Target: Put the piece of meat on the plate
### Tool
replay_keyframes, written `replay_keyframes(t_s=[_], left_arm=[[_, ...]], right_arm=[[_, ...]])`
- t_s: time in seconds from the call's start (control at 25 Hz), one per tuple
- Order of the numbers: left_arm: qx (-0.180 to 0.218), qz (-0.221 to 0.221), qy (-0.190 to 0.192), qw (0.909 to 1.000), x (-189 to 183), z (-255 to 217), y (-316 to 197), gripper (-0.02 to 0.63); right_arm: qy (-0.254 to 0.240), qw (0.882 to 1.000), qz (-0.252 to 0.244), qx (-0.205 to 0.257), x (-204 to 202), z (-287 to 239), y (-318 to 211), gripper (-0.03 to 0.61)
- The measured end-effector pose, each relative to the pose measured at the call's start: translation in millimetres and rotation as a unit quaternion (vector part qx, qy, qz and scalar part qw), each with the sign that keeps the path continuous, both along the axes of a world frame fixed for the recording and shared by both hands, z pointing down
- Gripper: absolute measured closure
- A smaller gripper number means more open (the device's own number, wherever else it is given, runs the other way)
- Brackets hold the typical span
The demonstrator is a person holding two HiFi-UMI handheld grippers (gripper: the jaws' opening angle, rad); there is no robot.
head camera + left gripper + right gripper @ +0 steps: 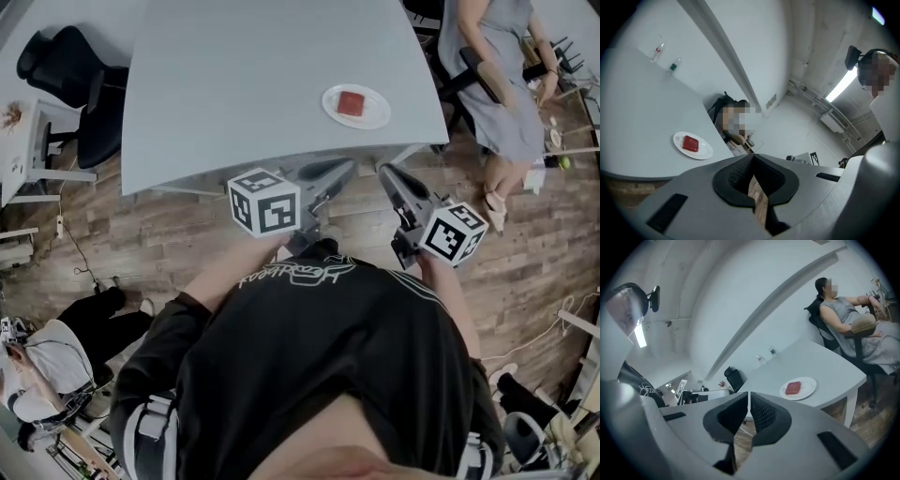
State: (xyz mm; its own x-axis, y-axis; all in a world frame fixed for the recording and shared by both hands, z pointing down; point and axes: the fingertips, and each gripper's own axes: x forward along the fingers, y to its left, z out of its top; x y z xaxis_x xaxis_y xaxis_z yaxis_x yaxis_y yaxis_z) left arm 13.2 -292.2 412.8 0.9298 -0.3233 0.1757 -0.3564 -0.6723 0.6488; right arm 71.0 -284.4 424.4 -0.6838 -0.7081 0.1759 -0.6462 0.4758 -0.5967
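Low in the head view, your left gripper [339,172] and right gripper [388,174] hang shut and empty off the near edge of the table [234,94]. The white lettering on your shirt [309,356] is unreadable. Beyond, upper right, the piece of meat [351,103] lies on the plate [380,114]. Only the gripper views show two small bottles [673,65] at the table's far side.

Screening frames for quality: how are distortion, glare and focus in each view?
Head view: sharp, even light, the red slab of meat clear on the round white plate. Left gripper view: fisheye bends the wall line, ceiling strip light glares. Right gripper view: dark round vignette.
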Motion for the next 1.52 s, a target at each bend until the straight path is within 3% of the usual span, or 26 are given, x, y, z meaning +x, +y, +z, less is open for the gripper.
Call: replay_keyframes(t_s=[0.24, 0.4, 0.52, 0.76, 1.08, 1.52], left_arm=[[0.028, -0.015, 0.018, 0.9993, -6.1, -27.9, 71.4, 0.606], [0.071, -0.018, 0.006, 0.9973, -12.0, -39.8, 120.7, 0.606], [0.097, -0.019, 0.001, 0.9951, -16.4, -46.5, 156.2, 0.606], [0.110, -0.012, 0.017, 0.9937, -8.2, -59.9, 221.6, 0.607], [0.141, -0.002, -0.009, 0.9900, 12.7, -59.4, 283.9, 0.606], [0.111, 0.007, 0.007, 0.9938, 25.7, -54.0, 326.4, 0.606]], right_arm=[[0.029, 0.997, -0.028, 0.060, -2.9, -41.5, 70.9, 0.558], [0.035, 0.994, -0.053, 0.089, -9.0, -56.2, 123.2, 0.558], [0.033, 0.993, -0.055, 0.096, -9.8, -58.8, 157.3, 0.558], [0.025, 0.993, -0.056, 0.102, -3.0, -59.7, 215.3, 0.557], [0.026, 0.992, -0.055, 0.111, 10.6, -62.8, 271.9, 0.558], [0.049, 0.990, -0.063, 0.120, 15.5, -53.4, 319.4, 0.558]])
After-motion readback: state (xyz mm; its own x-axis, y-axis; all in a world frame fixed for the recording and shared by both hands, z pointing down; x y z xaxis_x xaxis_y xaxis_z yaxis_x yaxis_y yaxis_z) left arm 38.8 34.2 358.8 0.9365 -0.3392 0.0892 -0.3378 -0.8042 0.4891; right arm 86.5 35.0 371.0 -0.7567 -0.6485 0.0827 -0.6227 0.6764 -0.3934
